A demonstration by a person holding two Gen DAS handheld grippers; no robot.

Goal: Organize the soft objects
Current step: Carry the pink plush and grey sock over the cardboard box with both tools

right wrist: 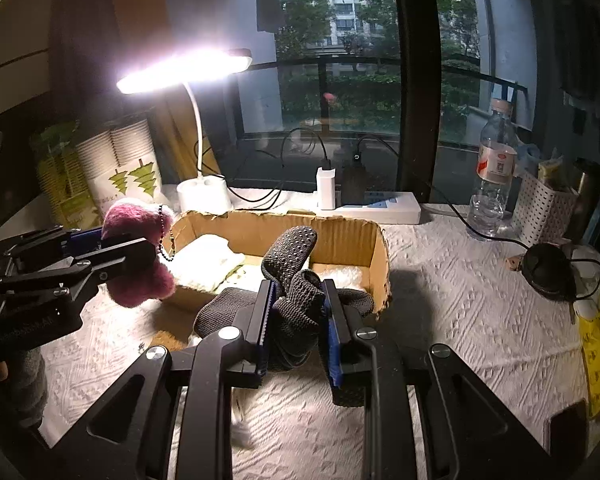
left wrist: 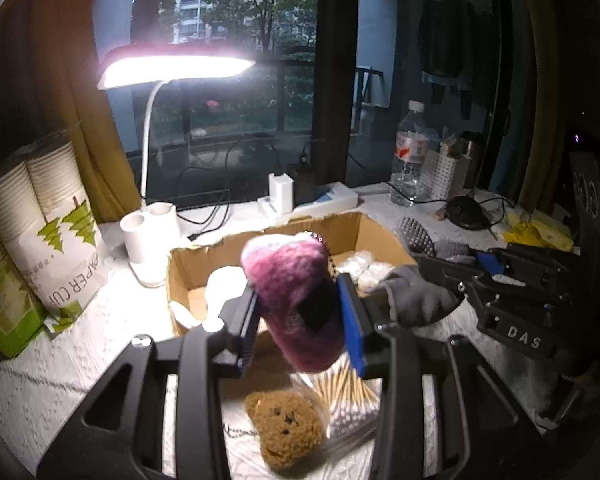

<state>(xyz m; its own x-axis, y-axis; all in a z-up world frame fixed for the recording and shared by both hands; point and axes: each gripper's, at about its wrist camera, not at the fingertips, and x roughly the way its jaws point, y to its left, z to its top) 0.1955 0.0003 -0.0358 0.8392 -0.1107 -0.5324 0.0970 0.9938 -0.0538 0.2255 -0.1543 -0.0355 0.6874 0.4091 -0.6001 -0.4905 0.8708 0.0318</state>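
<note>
My left gripper [left wrist: 298, 312] is shut on a fuzzy purple-pink plush [left wrist: 296, 280] with a bead chain, held above the near wall of the cardboard box [left wrist: 184, 272]. From the right wrist view the same plush [right wrist: 132, 240] hangs left of the box [right wrist: 376, 256]. My right gripper [right wrist: 296, 320] is shut on a dark grey knitted glove [right wrist: 296, 272] with a dotted palm, lifted at the box's near edge. Inside the box lie white soft items [right wrist: 204, 260]. A brown bear plush [left wrist: 286, 426] lies on the cloth below the left gripper, beside a pack of cotton swabs [left wrist: 348, 396].
A lit desk lamp [left wrist: 176, 68] stands behind the box, next to a pack of paper cups [left wrist: 48, 232]. A power strip [right wrist: 376, 206] with cables, a water bottle [right wrist: 494, 172], a white perforated holder [right wrist: 540, 208] and a yellow bag [right wrist: 596, 352] sit on the right.
</note>
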